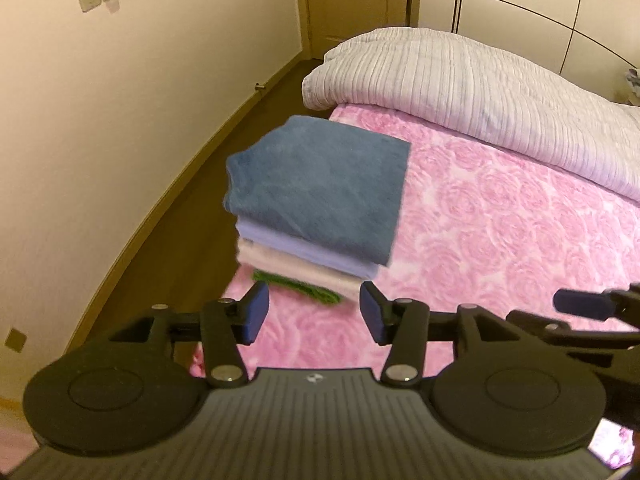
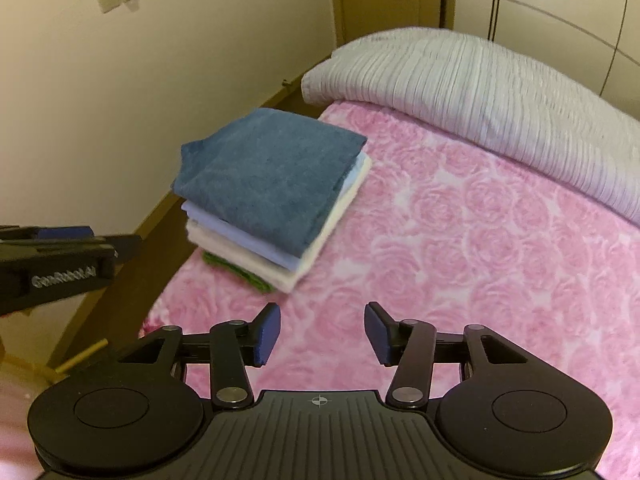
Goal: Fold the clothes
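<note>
Pink rose-patterned bed [image 1: 500,216], folded stack at its left edge, both my grippers empty.

On that bed the stack of folded clothes [image 1: 316,200] sits by the left edge, just short of the striped grey duvet [image 1: 460,80] bunched at the far end: a dark blue piece [image 2: 268,176] on top, pale blue and white layers under it, a green one [image 2: 236,270] lowest and poking out toward me. My left gripper [image 1: 314,312] hovers just before the stack, fingers apart, nothing between them. My right gripper [image 2: 322,334] hangs over bare pink cover nearer me, fingers likewise spread and gripping nothing. Beige wall [image 1: 100,120] and brown floor run along the bed's left side.
</note>
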`<state>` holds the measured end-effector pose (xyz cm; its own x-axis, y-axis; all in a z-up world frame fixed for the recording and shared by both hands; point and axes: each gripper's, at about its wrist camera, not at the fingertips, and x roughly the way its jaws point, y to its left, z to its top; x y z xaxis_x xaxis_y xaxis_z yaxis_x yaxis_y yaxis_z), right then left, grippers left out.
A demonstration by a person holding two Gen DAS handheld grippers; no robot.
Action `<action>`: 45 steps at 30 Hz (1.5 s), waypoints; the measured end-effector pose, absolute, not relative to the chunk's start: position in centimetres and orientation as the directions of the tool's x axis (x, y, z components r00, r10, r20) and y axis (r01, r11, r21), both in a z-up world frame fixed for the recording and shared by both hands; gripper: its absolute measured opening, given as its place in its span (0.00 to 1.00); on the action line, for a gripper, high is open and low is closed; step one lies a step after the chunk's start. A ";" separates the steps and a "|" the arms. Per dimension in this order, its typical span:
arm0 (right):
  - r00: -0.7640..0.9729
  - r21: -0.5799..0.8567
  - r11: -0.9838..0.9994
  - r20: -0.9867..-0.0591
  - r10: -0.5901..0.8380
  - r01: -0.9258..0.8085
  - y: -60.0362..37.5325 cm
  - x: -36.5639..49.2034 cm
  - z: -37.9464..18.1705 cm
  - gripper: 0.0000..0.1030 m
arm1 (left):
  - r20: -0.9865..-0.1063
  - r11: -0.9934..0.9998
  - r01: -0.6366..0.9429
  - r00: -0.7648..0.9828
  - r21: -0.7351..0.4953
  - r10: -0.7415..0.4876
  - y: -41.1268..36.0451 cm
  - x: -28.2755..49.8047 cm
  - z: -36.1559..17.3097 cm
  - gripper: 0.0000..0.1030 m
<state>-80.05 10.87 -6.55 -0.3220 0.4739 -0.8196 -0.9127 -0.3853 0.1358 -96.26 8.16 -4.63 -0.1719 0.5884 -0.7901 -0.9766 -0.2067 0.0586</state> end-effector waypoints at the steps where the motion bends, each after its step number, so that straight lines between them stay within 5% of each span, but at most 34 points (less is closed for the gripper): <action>1: -0.325 0.133 -0.393 -0.816 0.478 -0.910 10.3 -79.1 -6.2 0.50 | -0.786 -0.219 -0.974 -0.178 0.056 0.592 7.5 -95.3 -4.5 0.47; 3: -0.321 0.119 -0.404 -0.816 0.481 -0.907 9.4 -77.3 -5.8 0.51 | -0.777 -0.244 -0.968 -0.191 0.051 0.599 6.1 -93.5 -4.4 0.59; 8: -0.310 0.081 -0.434 -0.815 0.489 -0.897 7.3 -73.5 -5.1 0.54 | -0.754 -0.307 -0.951 -0.233 0.043 0.614 2.9 -89.3 -4.0 0.62; 45: -0.337 0.127 -0.469 -0.854 0.397 -0.874 11.4 -74.1 -6.5 0.57 | -0.806 -0.335 -0.941 -0.229 0.040 0.546 6.1 -90.8 -4.8 0.62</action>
